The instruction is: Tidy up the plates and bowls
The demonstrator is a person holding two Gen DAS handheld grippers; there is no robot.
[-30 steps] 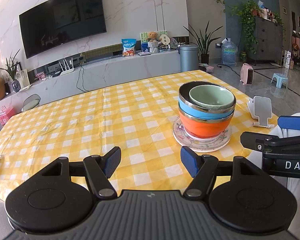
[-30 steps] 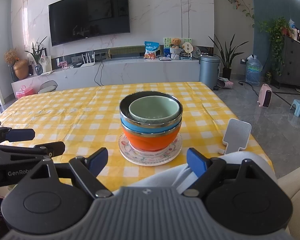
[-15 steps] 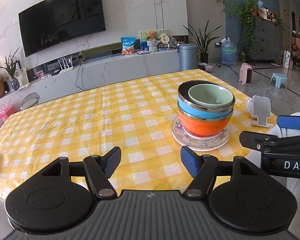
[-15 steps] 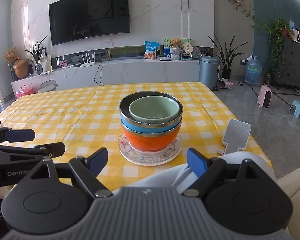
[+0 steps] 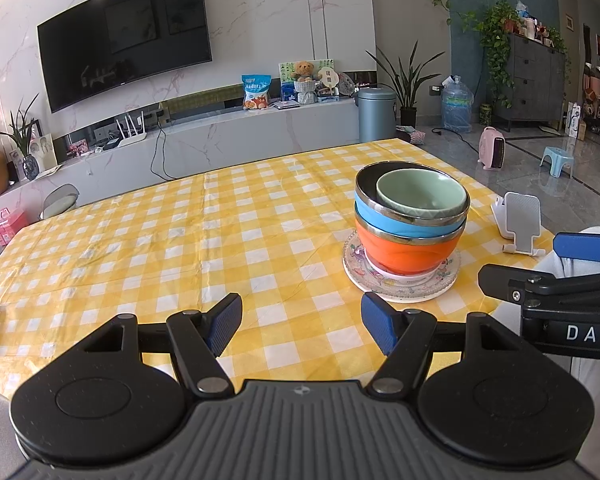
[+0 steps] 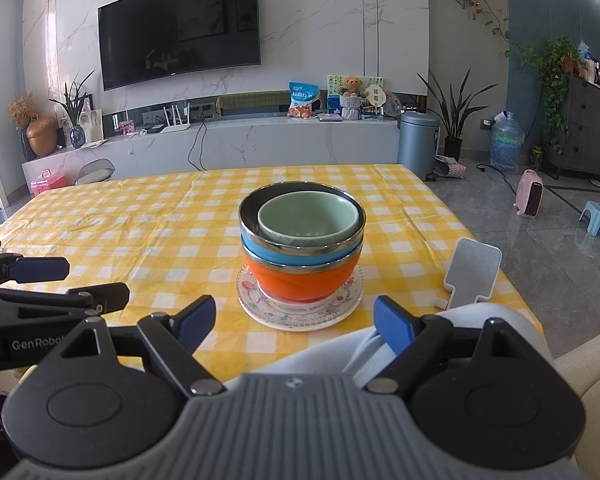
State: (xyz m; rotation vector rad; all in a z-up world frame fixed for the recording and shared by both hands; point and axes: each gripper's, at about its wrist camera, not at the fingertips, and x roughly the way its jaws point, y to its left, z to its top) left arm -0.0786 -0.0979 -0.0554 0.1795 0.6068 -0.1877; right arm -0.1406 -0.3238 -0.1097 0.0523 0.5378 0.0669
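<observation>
My left hand-held gripper [image 5: 300, 322] hangs over the near edge of the worktop [image 5: 148, 248], w/ its blue pads spread wide & nothing between them, just yellow-check cloth below. My right hand-held gripper [image 6: 294, 320] is also spread, empty; between its fingers I see my pale trouser leg [image 6: 320, 356] & the worktop edge. Each gripper shows in the other's view: right one at the right edge of the left cam, left one at the left edge of the right cam.

The task stuff is one stack, on the worktop's right half, near the front edge, ahead of both grippers & apart from them. Bottom: patterned plate [image 6: 300, 314] w/ floral rim, lying flat on the cloth. A smaller white dish or foot seems to sit on it, can't tell which. On that: orange bowl [image 6: 300, 284], then blue bowl [image 6: 296, 254] nested in it, both w/ shiny metal rims. Top: pale green bowl [image 6: 308, 220] inside the blue one, sitting off-centre toward the right, upright, empty.

Just right of the stack stands a white phone stand [image 6: 472, 274], tilted back, not touching the plate. Behind the worktop: TV [image 6: 180, 28] on a marble wall, long low cabinet w/ snack bag & teddy.
</observation>
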